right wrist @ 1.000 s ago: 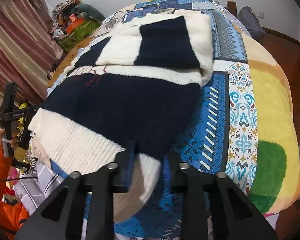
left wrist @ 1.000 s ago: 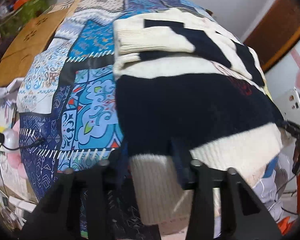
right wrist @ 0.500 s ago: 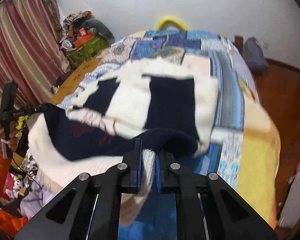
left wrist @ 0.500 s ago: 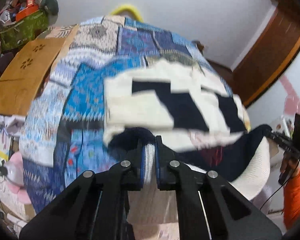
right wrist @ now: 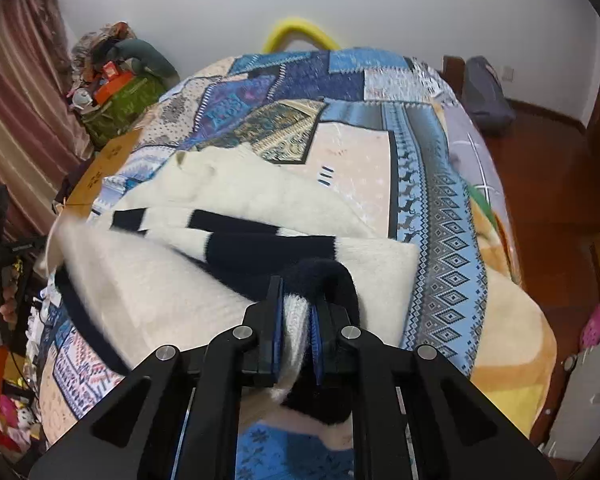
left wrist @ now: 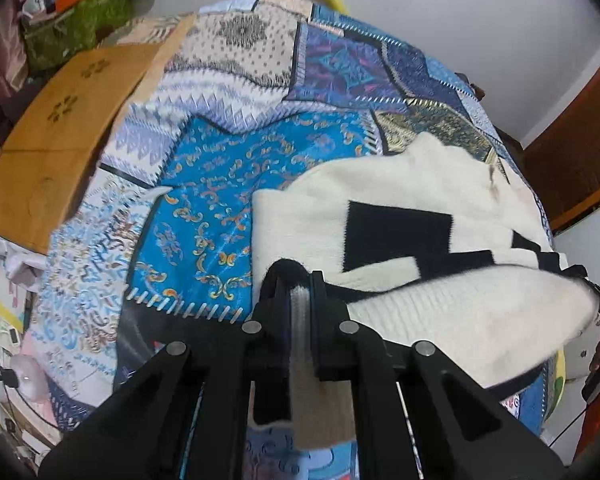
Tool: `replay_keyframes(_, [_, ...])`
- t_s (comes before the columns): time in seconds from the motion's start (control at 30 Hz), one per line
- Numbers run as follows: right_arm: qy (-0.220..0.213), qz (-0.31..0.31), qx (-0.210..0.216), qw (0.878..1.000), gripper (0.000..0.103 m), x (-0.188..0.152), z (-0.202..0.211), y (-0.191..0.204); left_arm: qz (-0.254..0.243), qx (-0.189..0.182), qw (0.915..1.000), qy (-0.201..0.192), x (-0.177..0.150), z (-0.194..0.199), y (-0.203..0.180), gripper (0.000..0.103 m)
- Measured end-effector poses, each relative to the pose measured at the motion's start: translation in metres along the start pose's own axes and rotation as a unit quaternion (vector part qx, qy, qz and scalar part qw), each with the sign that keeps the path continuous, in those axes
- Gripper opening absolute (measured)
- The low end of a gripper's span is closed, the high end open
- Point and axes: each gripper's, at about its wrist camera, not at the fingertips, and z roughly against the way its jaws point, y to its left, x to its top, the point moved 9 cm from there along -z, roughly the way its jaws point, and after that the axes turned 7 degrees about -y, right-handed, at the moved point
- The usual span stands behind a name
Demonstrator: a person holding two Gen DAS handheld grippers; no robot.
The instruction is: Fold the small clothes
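Carry both hem corners forward level and at one pace, so the fold lands square on the far half of the sweater, which lies on the quilt at frame centre. The left gripper pinches ribbed hem at lower centre; the right gripper pinches the other corner likewise. Both point forward over the bed, hem raised between them

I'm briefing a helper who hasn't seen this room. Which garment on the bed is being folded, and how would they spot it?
Start at the bed's blue patchwork quilt. Lying on it is a fuzzy cream sweater with broad navy bands; its near hem is lifted, pinched in the left claw and the right claw. It is the only knit garment there, plain cream and navy against the busy printed quilt.
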Motion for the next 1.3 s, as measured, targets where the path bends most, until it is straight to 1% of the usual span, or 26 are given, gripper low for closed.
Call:
replay_keyframes(0.07, [0.002, -0.002, 0.005, 1.0, 0.01, 0.002, 0.001, -0.002, 0.004, -0.002, 1.0, 0.008, -0.001, -0.006, 0.002, 0.008])
replay_keyframes(0.2, [0.0, -0.024, 0.031, 0.999, 0.011, 0.009, 0.008, -0.006, 0.021, -0.016, 0.9995, 0.018, 0.005, -0.007, 0.003, 0.011])
replay_keyframes(0.23, [-0.001, -0.033, 0.038, 0.999, 0.012, 0.012, 0.01, -0.007, 0.019, -0.013, 0.9996, 0.018, 0.008, -0.005, 0.004, 0.015])
replay_keyframes(0.27, [-0.005, -0.041, 0.041, 0.998, 0.015, 0.015, 0.013, -0.009, 0.013, 0.001, 0.9998, 0.013, 0.012, -0.002, 0.005, 0.019])
replay_keyframes(0.3, [-0.012, -0.048, 0.037, 0.998, 0.017, 0.019, 0.015, -0.012, 0.005, 0.017, 0.9998, 0.002, 0.017, 0.002, 0.007, 0.03])
replay_keyframes(0.33, [-0.025, -0.057, 0.03, 0.998, 0.024, 0.025, 0.022, -0.017, -0.004, 0.032, 0.9994, -0.01, 0.022, 0.007, 0.008, 0.039])
replay_keyframes(0.37, [-0.038, -0.064, 0.023, 0.997, 0.032, 0.03, 0.026, -0.022, -0.012, 0.04, 0.9988, -0.023, 0.028, 0.013, 0.009, 0.043])
replay_keyframes(0.4, [-0.048, -0.07, 0.016, 0.996, 0.035, 0.034, 0.031, -0.027, -0.016, 0.044, 0.9984, -0.031, 0.031, 0.018, 0.009, 0.047])
replay_keyframes(0.43, [-0.058, -0.075, 0.008, 0.995, 0.038, 0.038, 0.036, -0.032, -0.021, 0.047, 0.9979, -0.04, 0.034, 0.023, 0.01, 0.047])
replay_keyframes(0.5, [-0.066, -0.07, -0.013, 0.995, 0.038, 0.042, 0.044, -0.04, -0.036, 0.056, 0.9963, -0.054, 0.036, 0.033, 0.013, 0.05])
replay_keyframes(0.53, [-0.068, -0.063, -0.02, 0.996, 0.038, 0.041, 0.049, -0.042, -0.043, 0.063, 0.9954, -0.058, 0.036, 0.037, 0.015, 0.053])
replay_keyframes(0.6, [-0.07, -0.054, -0.026, 0.996, 0.039, 0.038, 0.054, -0.044, -0.06, 0.076, 0.9929, -0.068, 0.032, 0.043, 0.019, 0.055])
replay_keyframes(0.7, [-0.063, -0.029, -0.042, 0.997, 0.049, 0.025, 0.06, -0.047, -0.085, 0.088, 0.9901, -0.069, 0.015, 0.048, 0.028, 0.06])
replay_keyframes(0.77, [-0.054, 0.001, -0.05, 0.997, 0.056, 0.011, 0.061, -0.045, -0.101, 0.095, 0.9885, -0.061, -0.002, 0.048, 0.036, 0.061])
replay_keyframes(0.9, [-0.027, 0.045, -0.058, 0.997, 0.057, -0.017, 0.054, -0.036, -0.119, 0.097, 0.9876, -0.035, -0.031, 0.04, 0.047, 0.061])
replay_keyframes(1.0, [-0.017, 0.056, -0.049, 0.997, 0.057, -0.029, 0.044, -0.027, -0.12, 0.075, 0.9895, -0.027, -0.043, 0.034, 0.043, 0.061])
replay_keyframes(1.17, [-0.006, 0.075, -0.039, 0.996, 0.057, -0.026, 0.023, -0.011, -0.138, 0.039, 0.9894, -0.026, -0.036, 0.017, 0.016, 0.061])
replay_keyframes(1.3, [-0.016, 0.098, -0.037, 0.994, 0.057, -0.006, 0.008, 0.0, -0.145, 0.037, 0.9886, -0.019, -0.02, -0.006, 0.002, 0.061])
